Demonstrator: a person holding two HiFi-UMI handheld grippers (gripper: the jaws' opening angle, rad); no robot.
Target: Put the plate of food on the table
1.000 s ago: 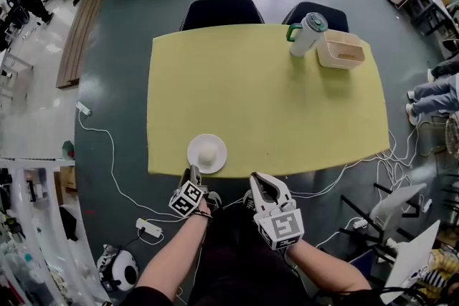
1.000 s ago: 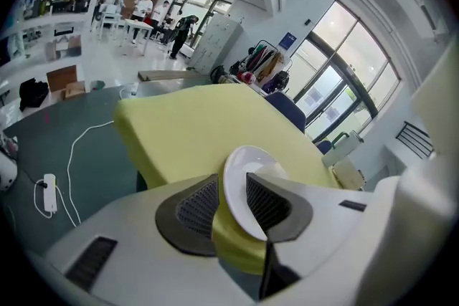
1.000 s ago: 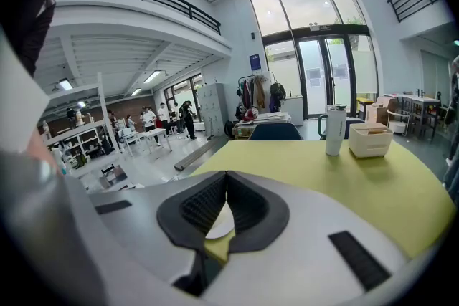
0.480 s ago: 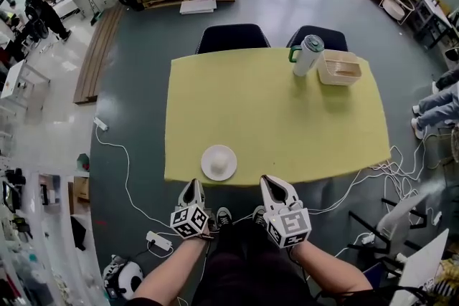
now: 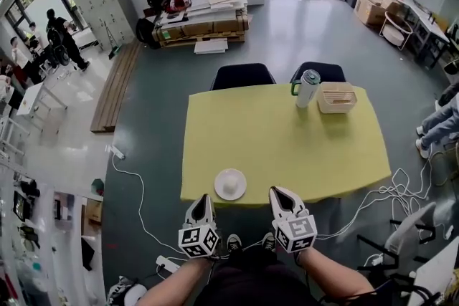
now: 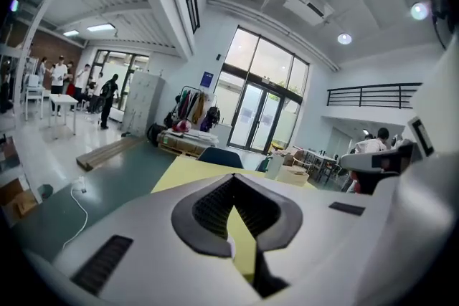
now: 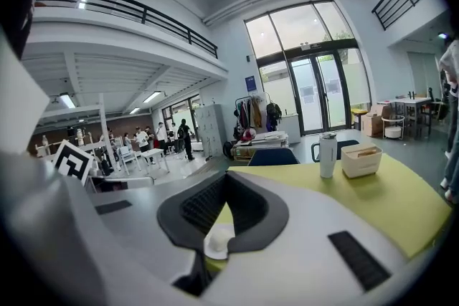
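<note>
Plate (image 5: pixel 219 180) w/ pale food lump (image 5: pixel 229 187), kind unclear, sits at table's (image 5: pixel 287 147) near edge; right gripper view shows it only partly, behind its jaws. Left gripper (image 5: pixel 201 199) & right gripper (image 5: pixel 279 191) both closed, empty, off the table. Tumbler (image 5: pixel 307 88), basket (image 5: pixel 337 97) at far side.

No text, label, brand or number can be read anywhere

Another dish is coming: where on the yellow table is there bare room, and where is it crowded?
The table is bare across its middle and left, from the plate of food at the near edge to the far edge; the near-right corner is free too. Crowded only at far right: tumbler and basket.
</note>
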